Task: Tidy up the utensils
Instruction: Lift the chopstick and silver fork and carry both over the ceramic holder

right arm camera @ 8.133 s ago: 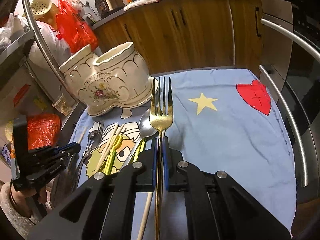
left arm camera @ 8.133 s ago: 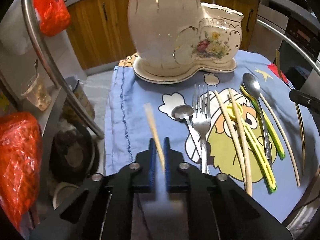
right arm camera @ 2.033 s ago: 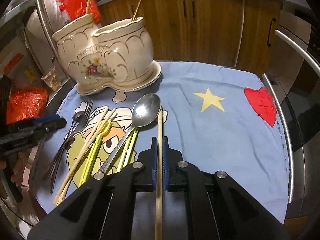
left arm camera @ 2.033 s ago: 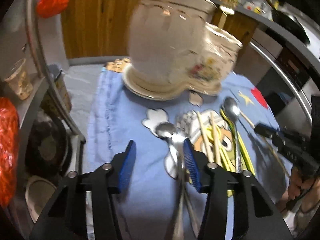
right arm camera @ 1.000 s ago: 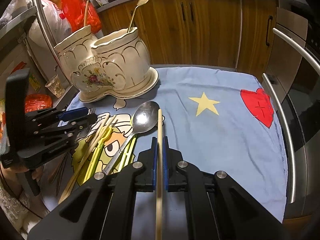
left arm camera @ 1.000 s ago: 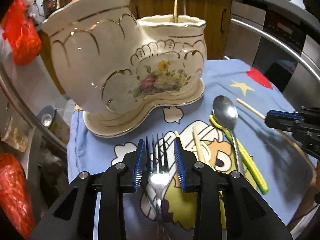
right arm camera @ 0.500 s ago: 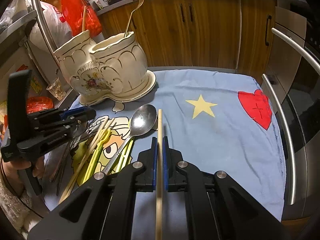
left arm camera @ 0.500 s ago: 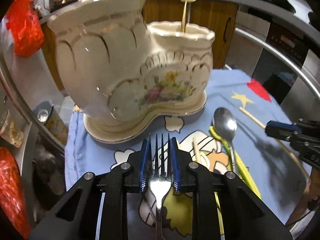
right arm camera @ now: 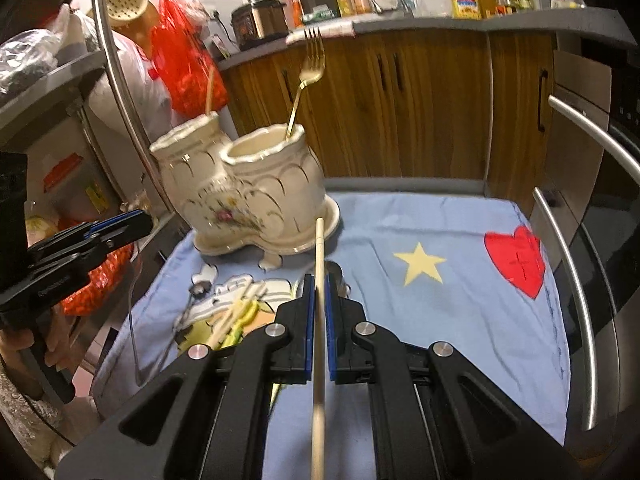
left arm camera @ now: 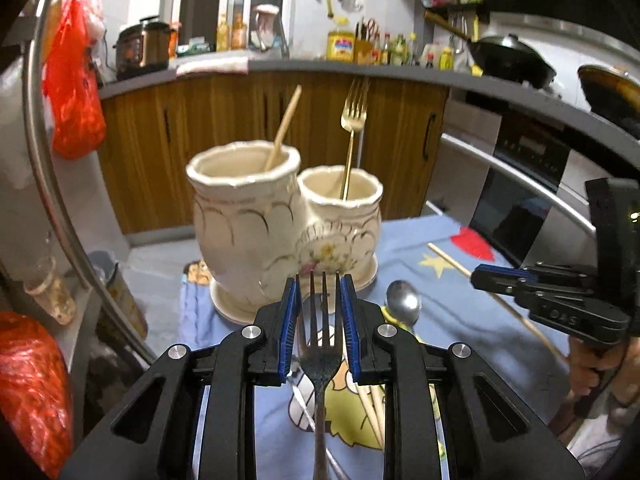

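The left gripper [left arm camera: 318, 312] pinches a silver metal fork [left arm camera: 319, 344] between its blue pads, tines pointing forward, lifted above the blue cartoon-print cloth [left arm camera: 452, 320]. The right gripper [right arm camera: 318, 316] is pressed together on a pale wooden chopstick [right arm camera: 319, 280], which runs forward along its fingers with its tip aimed toward the holder.

Ahead of both stands the cream ceramic two-pot utensil holder with gold trim and a flower motif [left arm camera: 280, 220] on its matching saucer at the far edge of the cloth. Its taller pot holds a second wooden chopstick [left arm camera: 285, 126] leaning to one side; the shorter pot holds a gold-coloured fork [left arm camera: 352, 128], tines up.

On the cloth, in the left wrist view, a silver spoon [left arm camera: 403, 304] lies just beside the saucer, with more pale chopsticks [left arm camera: 370, 404] nearer the gripper. The right wrist view shows those chopsticks lying with yellow-green plastic sticks [right arm camera: 244, 314] over the cartoon figure, and a thin silver handle [right arm camera: 134, 344] near the cloth's left edge. A yellow star [right arm camera: 419, 264] and red heart [right arm camera: 516, 260] are printed on the cloth's right side.

Around the table are a curved chrome rail [right arm camera: 120, 92], a red plastic bag [right arm camera: 180, 68], wooden cabinets [right arm camera: 420, 104] and an oven front [right arm camera: 600, 184].
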{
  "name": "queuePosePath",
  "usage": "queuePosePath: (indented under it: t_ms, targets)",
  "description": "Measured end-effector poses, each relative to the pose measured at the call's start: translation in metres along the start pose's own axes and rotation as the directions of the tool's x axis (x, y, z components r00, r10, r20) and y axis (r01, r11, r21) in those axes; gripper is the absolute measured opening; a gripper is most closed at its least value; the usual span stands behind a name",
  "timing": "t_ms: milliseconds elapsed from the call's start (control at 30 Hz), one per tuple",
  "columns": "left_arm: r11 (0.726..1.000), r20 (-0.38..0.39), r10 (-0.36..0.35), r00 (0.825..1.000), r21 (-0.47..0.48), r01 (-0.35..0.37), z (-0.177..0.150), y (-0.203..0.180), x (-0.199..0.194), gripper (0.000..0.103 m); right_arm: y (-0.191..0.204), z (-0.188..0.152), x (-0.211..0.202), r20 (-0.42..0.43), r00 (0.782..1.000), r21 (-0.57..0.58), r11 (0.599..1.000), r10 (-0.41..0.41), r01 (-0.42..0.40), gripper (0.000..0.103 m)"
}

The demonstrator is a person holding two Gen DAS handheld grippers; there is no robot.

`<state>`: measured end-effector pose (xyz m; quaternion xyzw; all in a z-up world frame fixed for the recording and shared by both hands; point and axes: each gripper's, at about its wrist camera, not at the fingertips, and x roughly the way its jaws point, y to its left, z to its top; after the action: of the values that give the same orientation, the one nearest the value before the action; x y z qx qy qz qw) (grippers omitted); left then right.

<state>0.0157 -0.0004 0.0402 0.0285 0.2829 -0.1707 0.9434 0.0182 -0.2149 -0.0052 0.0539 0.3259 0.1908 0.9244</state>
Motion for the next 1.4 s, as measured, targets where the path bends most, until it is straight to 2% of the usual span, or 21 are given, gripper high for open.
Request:
queuePosePath:
  t_ms: [167, 367, 700, 867, 1100, 1233, 1400]
  targets:
    - [1.000, 0.037, -0.001, 0.999, 0.022, 0.000, 0.002, 0.003, -0.022, 0.023, 0.011, 0.007, -0.012, 0.089, 0.996, -0.028, 0.999, 0.018, -0.015, 0.005]
    - [0.999, 0.064, 0.009, 0.998, 0.050, -0.013, 0.006, 0.003, -0.042, 0.023, 0.019, 0.013, -0.022, 0.158, 0.986, -0.029, 0.998, 0.061, -0.057, 0.005]
    - [0.999, 0.135, 0.009, 0.991, 0.039, -0.014, 0.027, 0.013, -0.066, 0.022, 0.032, 0.038, -0.026, 0.273, 0.953, -0.015, 0.991, 0.131, -0.132, 0.005]
    - [0.999, 0.165, -0.052, 0.985, 0.013, 0.051, 0.061, 0.023, -0.081, 0.022, 0.044, 0.066, -0.026, 0.331, 0.928, -0.058, 0.985, 0.173, -0.163, 0.005]
    - [0.997, 0.208, -0.081, 0.975, 0.011, 0.080, 0.116, 0.032, -0.085, 0.022, 0.055, 0.118, -0.017, 0.406, 0.882, -0.090, 0.971, 0.240, -0.223, 0.005]
    - [0.998, 0.242, -0.062, 0.968, 0.030, 0.057, 0.141, 0.031, -0.087, 0.022, 0.052, 0.144, 0.000, 0.441, 0.864, -0.063, 0.969, 0.243, -0.241, 0.005]
    - [0.999, 0.273, -0.023, 0.962, 0.044, 0.011, 0.163, 0.030, -0.076, 0.022, 0.043, 0.161, 0.024, 0.463, 0.856, -0.018, 0.968, 0.229, -0.249, 0.005]
